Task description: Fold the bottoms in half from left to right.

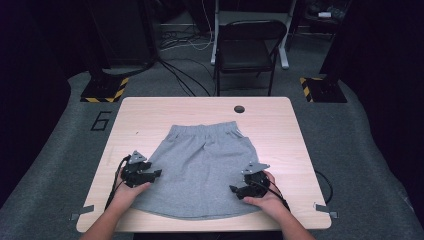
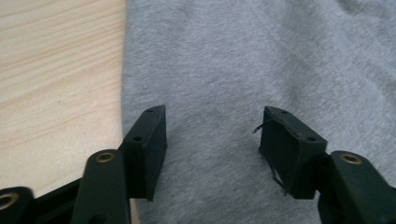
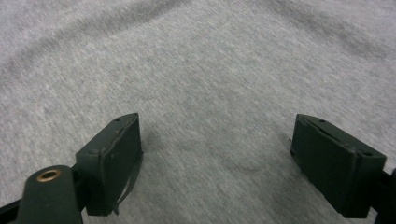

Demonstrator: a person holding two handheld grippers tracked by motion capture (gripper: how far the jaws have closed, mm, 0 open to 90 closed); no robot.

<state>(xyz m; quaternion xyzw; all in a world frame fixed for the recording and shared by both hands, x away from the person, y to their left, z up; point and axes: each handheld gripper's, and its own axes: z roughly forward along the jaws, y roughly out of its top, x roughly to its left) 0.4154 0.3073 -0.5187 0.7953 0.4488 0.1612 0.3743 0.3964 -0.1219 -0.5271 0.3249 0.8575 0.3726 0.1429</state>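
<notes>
Both hands rest low near the table's point(image 1: 150, 107) front edge. The left gripper point(image 1: 156, 174) and right gripper point(image 1: 233, 189), jaws apart and holding nothing, point inward over the grey shorts point(image 1: 202, 165). A chair point(image 1: 250, 47) stands beyond the far edge.

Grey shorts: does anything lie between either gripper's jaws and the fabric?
Nothing visible does. The left gripper hangs with jaws open over the grey shorts near their left edge, bare cloth between its pads. The right gripper is open too, over the right side, with plain fabric under it. The table around them is bare.

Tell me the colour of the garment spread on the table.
Heathered light grey; the garment shows it best in the right gripper view.
</notes>
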